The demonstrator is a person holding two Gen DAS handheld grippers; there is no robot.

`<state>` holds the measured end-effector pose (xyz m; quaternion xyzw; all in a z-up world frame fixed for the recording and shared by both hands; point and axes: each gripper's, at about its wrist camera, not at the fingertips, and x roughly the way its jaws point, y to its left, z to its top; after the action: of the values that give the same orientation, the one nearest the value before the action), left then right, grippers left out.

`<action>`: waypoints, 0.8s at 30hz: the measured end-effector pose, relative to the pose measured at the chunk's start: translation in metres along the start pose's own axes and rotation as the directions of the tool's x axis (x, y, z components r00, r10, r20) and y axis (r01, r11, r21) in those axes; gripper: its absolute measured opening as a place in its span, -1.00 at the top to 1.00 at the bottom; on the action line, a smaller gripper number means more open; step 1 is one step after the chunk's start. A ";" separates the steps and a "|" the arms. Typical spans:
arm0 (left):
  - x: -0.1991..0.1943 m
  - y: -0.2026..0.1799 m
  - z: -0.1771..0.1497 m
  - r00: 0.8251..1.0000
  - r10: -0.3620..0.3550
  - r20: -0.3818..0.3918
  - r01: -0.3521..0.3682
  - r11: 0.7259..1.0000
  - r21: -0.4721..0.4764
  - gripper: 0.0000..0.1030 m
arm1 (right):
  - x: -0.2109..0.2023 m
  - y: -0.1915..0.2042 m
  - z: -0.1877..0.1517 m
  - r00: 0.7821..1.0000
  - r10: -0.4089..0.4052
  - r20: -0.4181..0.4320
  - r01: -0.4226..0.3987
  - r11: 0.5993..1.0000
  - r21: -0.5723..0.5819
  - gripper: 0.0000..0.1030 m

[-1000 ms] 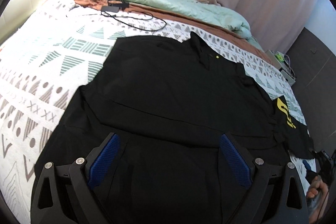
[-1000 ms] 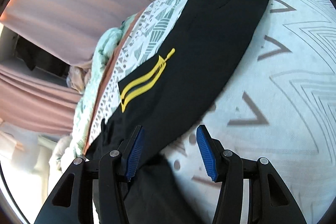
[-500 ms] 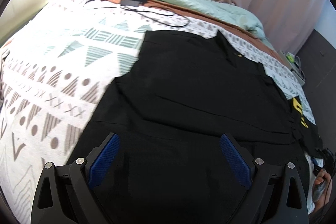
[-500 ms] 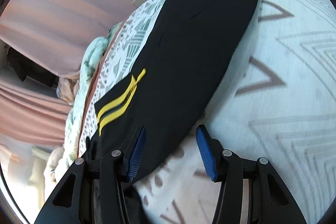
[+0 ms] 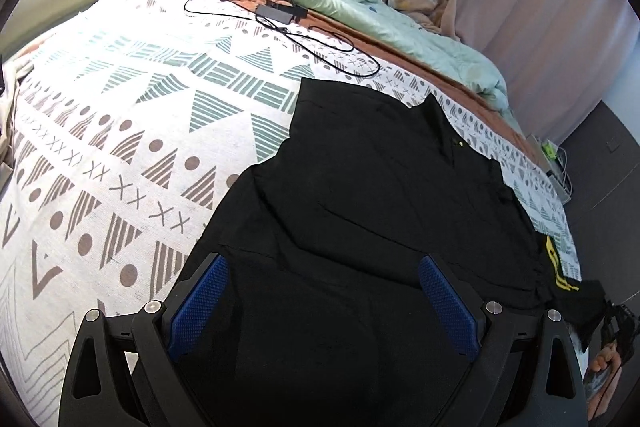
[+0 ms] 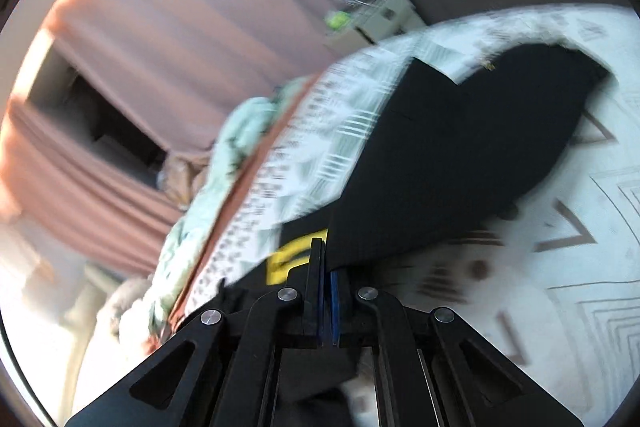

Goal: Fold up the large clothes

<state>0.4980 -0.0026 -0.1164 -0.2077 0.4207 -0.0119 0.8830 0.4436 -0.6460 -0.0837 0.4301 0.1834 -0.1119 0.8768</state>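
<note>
I see the patterned bed [image 5: 120, 131] with the black garment [image 5: 380, 207] spread toward its right edge, its near hem cut off below my left gripper [image 5: 324, 303], whose jaws stand wide with nothing pinched. My right gripper [image 6: 326, 267] is clamped on a lifted flap of that garment with yellow stripes, though this view is blurred.

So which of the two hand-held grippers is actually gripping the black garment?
The right hand-held gripper: its blue pads are pinched shut on the black garment. The left hangs open above it.

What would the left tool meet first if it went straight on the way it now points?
Most likely the black garment spread on the patterned bedspread. The left tool is open, angled down over the cloth, with nothing between its fingers; depth is hard to judge through the fisheye.
</note>
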 end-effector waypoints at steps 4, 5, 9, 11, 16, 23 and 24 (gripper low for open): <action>-0.005 -0.001 -0.003 1.000 -0.030 -0.002 0.030 1.000 -0.008 -0.88 | -0.012 0.043 -0.013 0.995 0.101 0.000 -0.101 0.994 -0.040 0.93; -0.007 -0.001 -0.003 0.999 -0.038 -0.002 0.038 0.999 -0.012 -0.88 | -0.013 0.051 -0.018 0.992 0.123 -0.007 -0.123 0.991 -0.044 0.93; -0.011 0.003 -0.005 0.998 -0.058 0.002 0.058 0.998 -0.028 -0.88 | -0.011 0.087 -0.038 0.980 0.194 -0.042 -0.197 0.978 -0.073 0.93; -0.013 0.006 -0.005 0.998 -0.068 0.003 0.068 0.997 -0.040 -0.88 | -0.007 0.100 -0.048 0.974 0.216 -0.063 -0.221 0.972 -0.078 0.93; -0.013 0.016 -0.003 0.997 -0.078 0.002 0.078 0.995 -0.069 -0.88 | 0.013 0.133 -0.080 0.958 0.247 -0.149 -0.263 0.960 -0.099 0.93; -0.012 0.022 0.000 0.997 -0.081 -0.005 0.080 0.994 -0.079 -0.88 | 0.068 0.171 -0.139 0.926 0.189 -0.327 -0.268 0.938 -0.218 0.93; -0.012 0.022 0.000 0.997 -0.082 -0.004 0.082 0.994 -0.078 -0.88 | 0.078 0.174 -0.148 0.918 0.173 -0.358 -0.266 0.936 -0.230 0.93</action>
<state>0.4868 0.0198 -0.1156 -0.2591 0.4153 -0.0325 0.8714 0.5427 -0.4257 -0.0759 0.3354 0.2924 0.0885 0.8911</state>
